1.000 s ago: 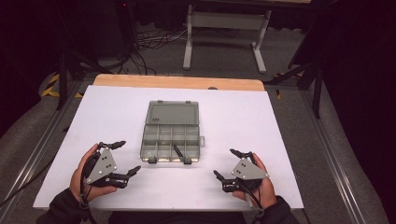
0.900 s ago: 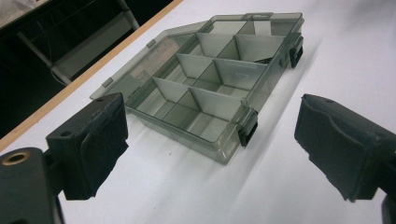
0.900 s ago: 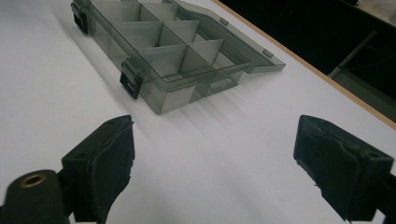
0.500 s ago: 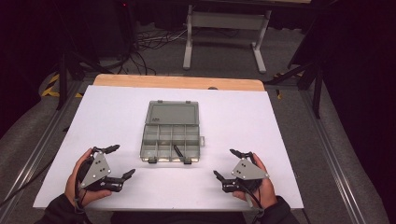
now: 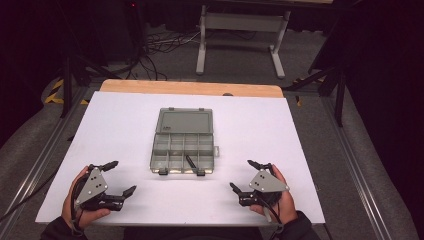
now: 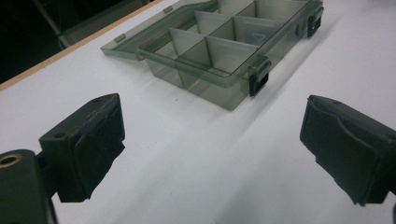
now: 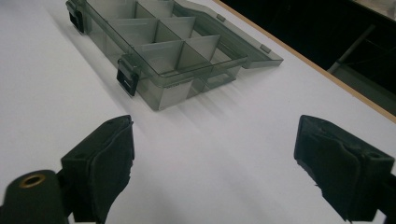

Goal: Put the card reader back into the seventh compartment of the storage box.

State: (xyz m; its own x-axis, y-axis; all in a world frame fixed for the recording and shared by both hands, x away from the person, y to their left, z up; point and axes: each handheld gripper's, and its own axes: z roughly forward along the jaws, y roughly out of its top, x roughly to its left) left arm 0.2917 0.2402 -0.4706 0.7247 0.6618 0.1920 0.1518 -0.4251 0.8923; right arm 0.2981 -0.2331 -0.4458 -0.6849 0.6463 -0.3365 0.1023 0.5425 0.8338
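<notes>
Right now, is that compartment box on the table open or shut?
Open. The compartment box has its lid folded flat back on the table, and the dividers show from above. Both front latches hang unfastened.

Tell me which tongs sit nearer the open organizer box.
Right, narrowly. The right tongs sit just off the organizer box's near right corner; the left tongs lie farther out from its near left corner. Both are open, holding nothing.

Dim room, grey floor (image 5: 320, 65), metal stand (image 5: 240, 30), cables (image 5: 160, 45)
</notes>
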